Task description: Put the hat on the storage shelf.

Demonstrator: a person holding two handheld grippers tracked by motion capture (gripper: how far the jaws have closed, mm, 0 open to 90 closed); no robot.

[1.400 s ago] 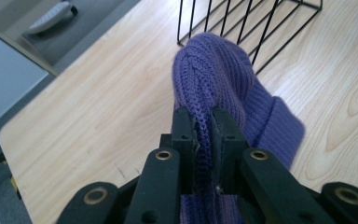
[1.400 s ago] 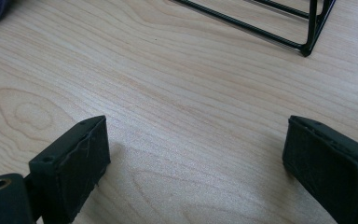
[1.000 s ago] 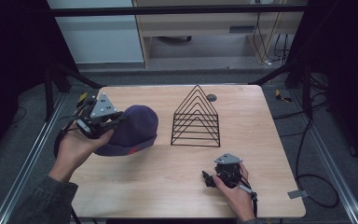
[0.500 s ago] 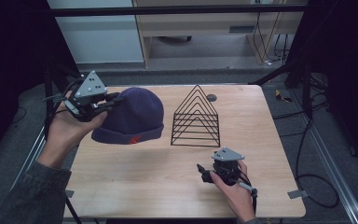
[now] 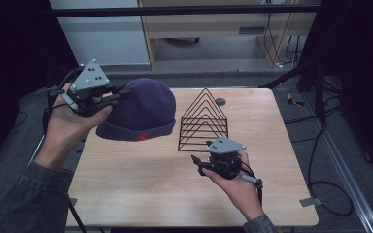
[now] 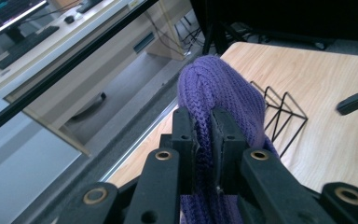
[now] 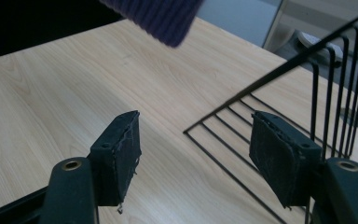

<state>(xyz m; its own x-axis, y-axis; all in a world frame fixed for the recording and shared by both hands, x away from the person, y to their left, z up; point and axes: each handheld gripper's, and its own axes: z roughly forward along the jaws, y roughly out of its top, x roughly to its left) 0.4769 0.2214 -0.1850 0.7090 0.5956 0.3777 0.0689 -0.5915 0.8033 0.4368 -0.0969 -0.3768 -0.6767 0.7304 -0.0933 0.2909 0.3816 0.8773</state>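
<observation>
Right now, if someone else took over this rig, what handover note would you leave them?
Left hand-held gripper: shut on the knit of the purple beanie, which hangs lifted above the table.
Right hand-held gripper: nothing between its pads, jaws have just been closing, held in front of the black wire rack.
Done: beanie picked up off the table.
Left: probably setting the beanie over the wire rack, which stands bare; the right gripper is free to help.

We see two black grippers, the left gripper [image 5: 119,94] and right gripper [image 5: 197,163], each topped by a grey three-cornered plate with small holes. Brass-ringed screws sit behind the jaws, black cables trail back from them, and both sleeves are grey.
</observation>
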